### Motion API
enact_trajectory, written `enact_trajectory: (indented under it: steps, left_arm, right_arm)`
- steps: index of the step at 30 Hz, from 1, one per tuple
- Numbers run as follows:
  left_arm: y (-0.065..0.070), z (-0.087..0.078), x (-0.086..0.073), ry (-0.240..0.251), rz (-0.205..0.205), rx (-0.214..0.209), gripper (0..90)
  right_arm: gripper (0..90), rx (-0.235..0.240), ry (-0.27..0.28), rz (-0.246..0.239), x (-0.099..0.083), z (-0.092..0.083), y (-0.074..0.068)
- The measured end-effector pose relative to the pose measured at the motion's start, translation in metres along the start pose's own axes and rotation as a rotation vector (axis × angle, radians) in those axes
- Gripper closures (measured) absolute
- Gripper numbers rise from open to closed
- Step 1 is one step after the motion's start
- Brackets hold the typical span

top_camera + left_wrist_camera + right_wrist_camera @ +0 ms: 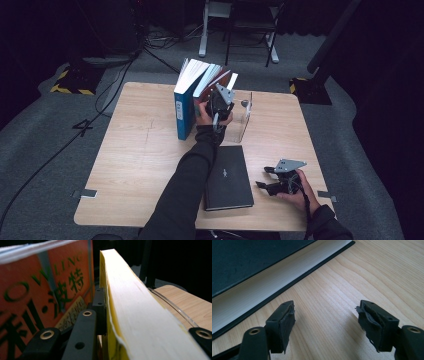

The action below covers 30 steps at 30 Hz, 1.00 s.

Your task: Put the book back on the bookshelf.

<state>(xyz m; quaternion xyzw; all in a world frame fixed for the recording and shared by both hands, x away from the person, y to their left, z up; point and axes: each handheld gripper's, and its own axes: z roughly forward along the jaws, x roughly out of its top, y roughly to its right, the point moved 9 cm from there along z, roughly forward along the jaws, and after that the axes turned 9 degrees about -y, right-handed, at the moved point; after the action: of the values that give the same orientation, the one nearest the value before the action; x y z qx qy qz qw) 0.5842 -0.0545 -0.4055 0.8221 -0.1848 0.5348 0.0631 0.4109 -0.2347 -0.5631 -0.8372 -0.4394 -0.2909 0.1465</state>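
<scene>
A yellow-covered book (140,315) stands with its pale page edges up between the jaws of my left gripper (150,325), which is shut on it. Just to its left is an orange-red book (37,302) with green lettering. In the high view my left gripper (220,102) is at the right end of a row of upright books at the back of the table, between a blue-spined book (184,114) and a clear bookend (245,117). My right gripper (263,177) rests open near the front right, beside a flat black book (227,177). Nothing lies between its pads (287,322).
The wooden table (140,165) has open surface on its left half and at the right edge. The black book's page edge (262,290) lies just left of my right gripper. Cables, stands and a chair frame are on the grey floor behind the table.
</scene>
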Motion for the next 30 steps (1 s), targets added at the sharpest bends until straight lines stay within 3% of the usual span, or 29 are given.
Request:
enact_trajectory:
  steps: [12, 30]
  left_arm:
    - [-0.004, -0.008, -0.006, -0.001, -0.009, -0.035, 72.3]
    - [-0.007, -0.039, -0.025, 0.005, 0.044, -0.144, 64.4]
  right_arm:
    - [30.0, 0.002, -0.002, 0.0, 0.0, 0.0, 0.0]
    - [29.9, 0.004, -0.002, 0.001, -0.001, 0.0, 0.0]
